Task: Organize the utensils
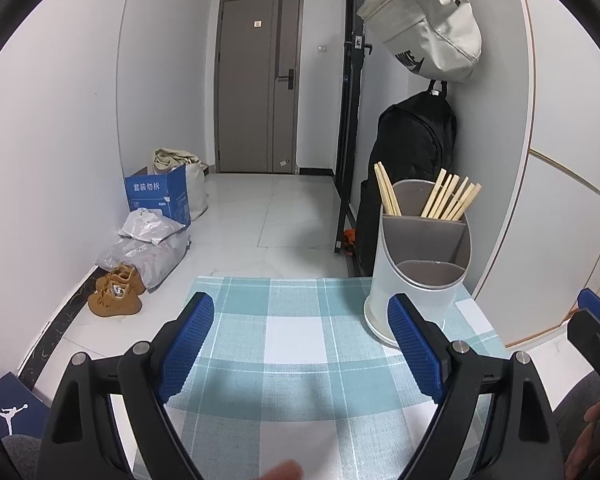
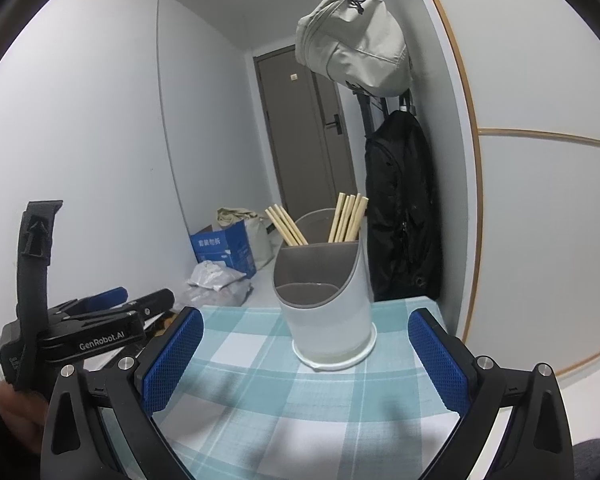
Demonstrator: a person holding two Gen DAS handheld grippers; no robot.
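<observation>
A white utensil holder (image 1: 416, 276) (image 2: 326, 304) with grey compartments stands at the far right of the checked tablecloth (image 1: 300, 344) (image 2: 268, 380). Wooden chopsticks (image 1: 448, 200) (image 2: 348, 218) stick up from its two rear compartments; the front compartment looks empty. My left gripper (image 1: 300, 340) hangs open over the cloth, left of the holder, with nothing between its blue pads (image 1: 188, 344). My right gripper (image 2: 304, 356) is open too, its blue pads (image 2: 440, 360) either side of the holder's base but nearer the camera. The left gripper's body (image 2: 84, 332) shows at the left of the right wrist view.
The table's far edge drops to a white tiled floor. A black backpack (image 1: 412, 168) (image 2: 400, 208) and a beige bag (image 1: 428, 24) (image 2: 352, 40) hang on the wall behind the holder. On the floor at left lie a blue box (image 1: 158, 196), plastic parcels and brown shoes (image 1: 118, 290).
</observation>
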